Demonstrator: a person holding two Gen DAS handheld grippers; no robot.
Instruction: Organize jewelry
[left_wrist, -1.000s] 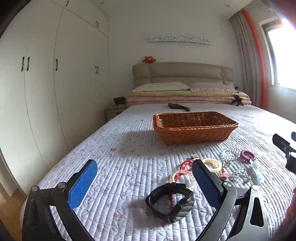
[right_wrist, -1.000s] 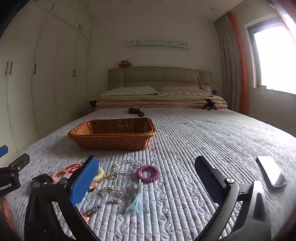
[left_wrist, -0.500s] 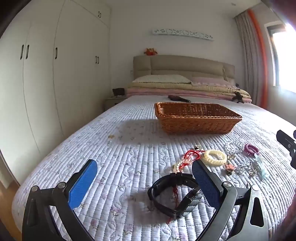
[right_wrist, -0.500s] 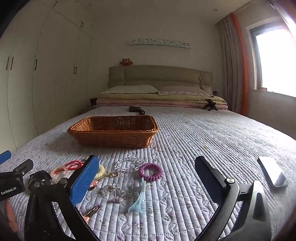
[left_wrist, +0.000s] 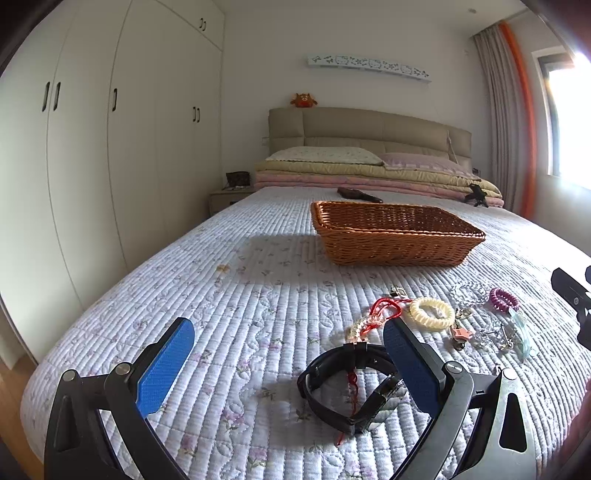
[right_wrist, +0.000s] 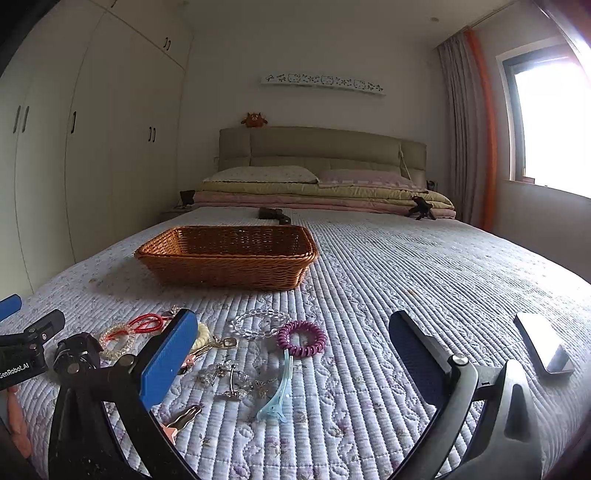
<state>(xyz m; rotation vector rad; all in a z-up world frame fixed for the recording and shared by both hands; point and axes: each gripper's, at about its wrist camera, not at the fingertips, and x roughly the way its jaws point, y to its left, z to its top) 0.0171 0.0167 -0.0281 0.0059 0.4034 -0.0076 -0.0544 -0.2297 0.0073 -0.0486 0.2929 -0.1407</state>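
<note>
Left wrist view: black watch (left_wrist: 354, 387) at 5 o'clock; stiff, light; strap best taken; both jaws spread, empty.

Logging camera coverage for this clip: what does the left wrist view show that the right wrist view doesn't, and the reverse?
Only the left wrist view shows the black strap wristwatch lying on the quilted bedspread, between the open left gripper fingers. Only the right wrist view shows the dark slab phone, beside the open right gripper. Both show the brown wicker basket, purple coil hair tie, cream coil hair tie, red cord bracelet, clear bead bracelet and pale blue hair clip.
</note>
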